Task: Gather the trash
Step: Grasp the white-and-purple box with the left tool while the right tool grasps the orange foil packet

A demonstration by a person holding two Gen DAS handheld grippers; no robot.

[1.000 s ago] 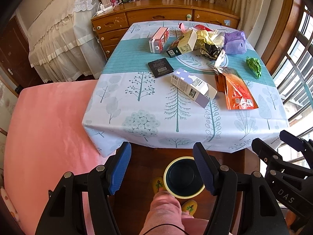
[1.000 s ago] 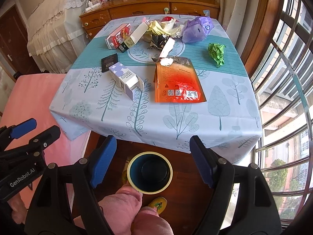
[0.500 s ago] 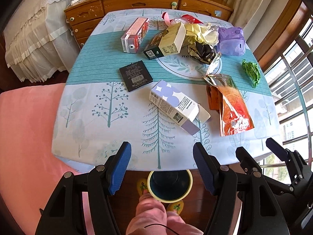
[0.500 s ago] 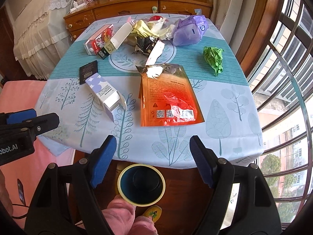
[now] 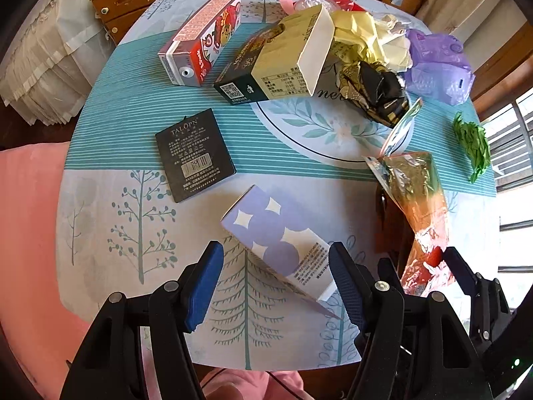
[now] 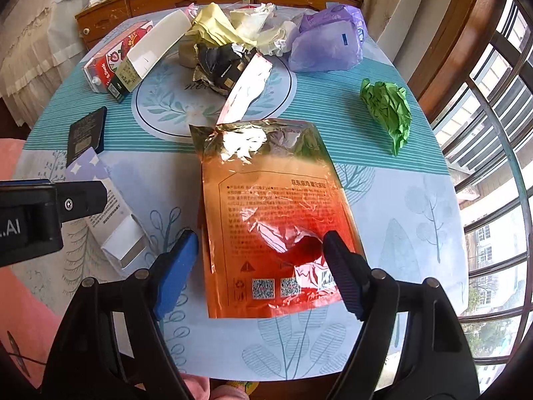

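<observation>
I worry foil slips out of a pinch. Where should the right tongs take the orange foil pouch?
Probably the near bottom edge of the orange foil pouch, from above: it lies flat, and the open right tongs already straddle that end. The torn, crinkled top lies farther off.

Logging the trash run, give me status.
Left gripper open over purple-and-white carton. Right gripper open over orange foil pouch. Nothing held, nothing blocking.
</observation>
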